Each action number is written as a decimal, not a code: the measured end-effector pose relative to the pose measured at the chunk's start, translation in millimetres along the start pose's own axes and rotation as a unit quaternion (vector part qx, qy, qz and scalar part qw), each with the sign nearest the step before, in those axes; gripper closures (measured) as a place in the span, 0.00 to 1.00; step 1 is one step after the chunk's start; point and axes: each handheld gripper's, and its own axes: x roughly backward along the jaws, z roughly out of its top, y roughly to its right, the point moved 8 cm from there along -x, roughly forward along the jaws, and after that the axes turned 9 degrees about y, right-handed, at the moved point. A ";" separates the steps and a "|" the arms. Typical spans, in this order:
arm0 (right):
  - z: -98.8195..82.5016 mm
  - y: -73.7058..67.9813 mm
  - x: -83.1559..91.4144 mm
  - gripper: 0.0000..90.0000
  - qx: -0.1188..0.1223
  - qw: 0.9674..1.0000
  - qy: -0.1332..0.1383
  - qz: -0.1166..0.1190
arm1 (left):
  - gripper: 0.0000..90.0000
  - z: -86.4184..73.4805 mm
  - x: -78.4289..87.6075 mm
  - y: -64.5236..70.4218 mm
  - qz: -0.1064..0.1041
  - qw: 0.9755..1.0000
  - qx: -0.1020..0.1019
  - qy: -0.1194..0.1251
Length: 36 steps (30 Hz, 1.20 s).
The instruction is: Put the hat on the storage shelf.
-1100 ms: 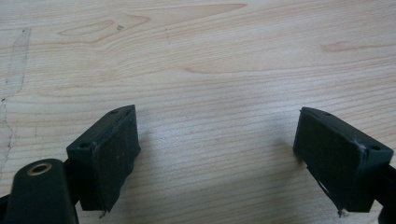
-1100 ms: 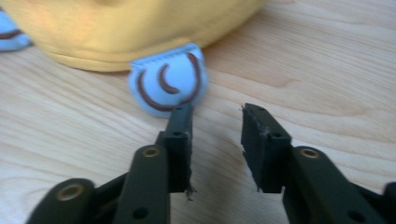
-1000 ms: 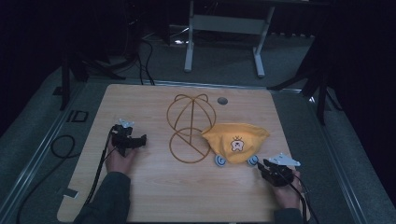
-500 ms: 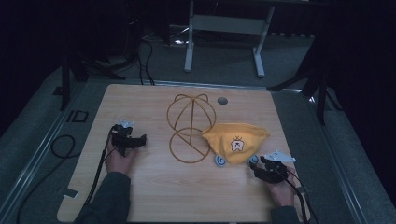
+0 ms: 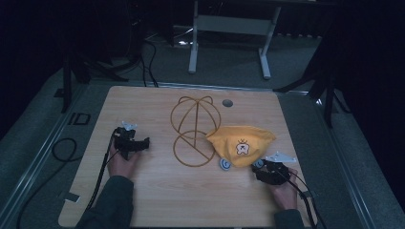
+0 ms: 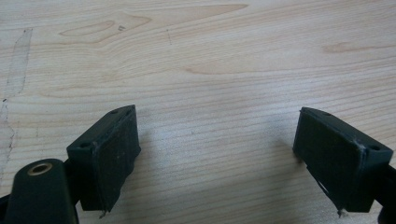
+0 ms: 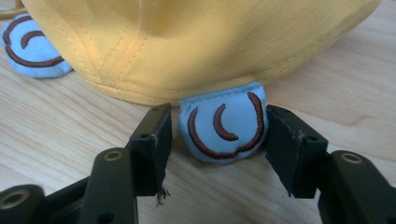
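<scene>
Your right gripper [image 7: 219, 140] has its released fingers [image 7: 152, 144] on both sides of the yellow cloth cap's [image 7: 196, 42] near light-blue ear flap [image 7: 223, 125].

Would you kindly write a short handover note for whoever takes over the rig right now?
Right gripper: jaws open, one either side of the blue ear flap of the yellow hat; not clamped yet.
Left gripper: jaws open over bare table, holding nothing.
The hat lies flat by the hat outline drawn on the table, overlapping its right edge; the second blue ear flap sticks out at the near side.
Done: approach. Left: close on the flap and move the hat.
</scene>
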 end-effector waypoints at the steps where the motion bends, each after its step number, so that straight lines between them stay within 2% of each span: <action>1: 0.0 0.2 0.0 0.49 0.001 1.000 -0.001 0.001 | 0.16 0.0 0.0 0.0 0.000 1.000 0.000 0.000; 5: 0.7 -1.1 1.8 0.64 0.005 1.000 -0.007 0.005 | 0.16 0.0 0.0 0.0 0.000 1.000 0.000 0.000; 12: 1.8 -4.6 3.4 0.81 0.007 1.000 -0.010 0.013 | 0.16 0.0 0.0 0.0 0.000 1.000 0.000 0.000; 18: 4.7 -6.8 5.7 0.85 0.004 1.000 -0.005 0.015 | 0.16 0.0 0.0 0.0 0.000 1.000 0.000 0.000; 22: 8.5 -9.2 10.5 0.86 0.012 1.000 0.001 0.015 | 0.16 0.1 -0.1 -0.1 0.000 1.000 0.000 0.000; 28: 18.8 -12.1 21.5 0.86 0.008 0.999 0.022 0.022 | 0.16 0.1 -0.1 -0.2 0.000 1.000 0.000 0.000; 36: 24.7 -6.9 30.9 0.87 0.003 0.999 0.036 0.028 | 0.16 0.1 -0.1 -0.1 0.000 1.000 0.000 0.000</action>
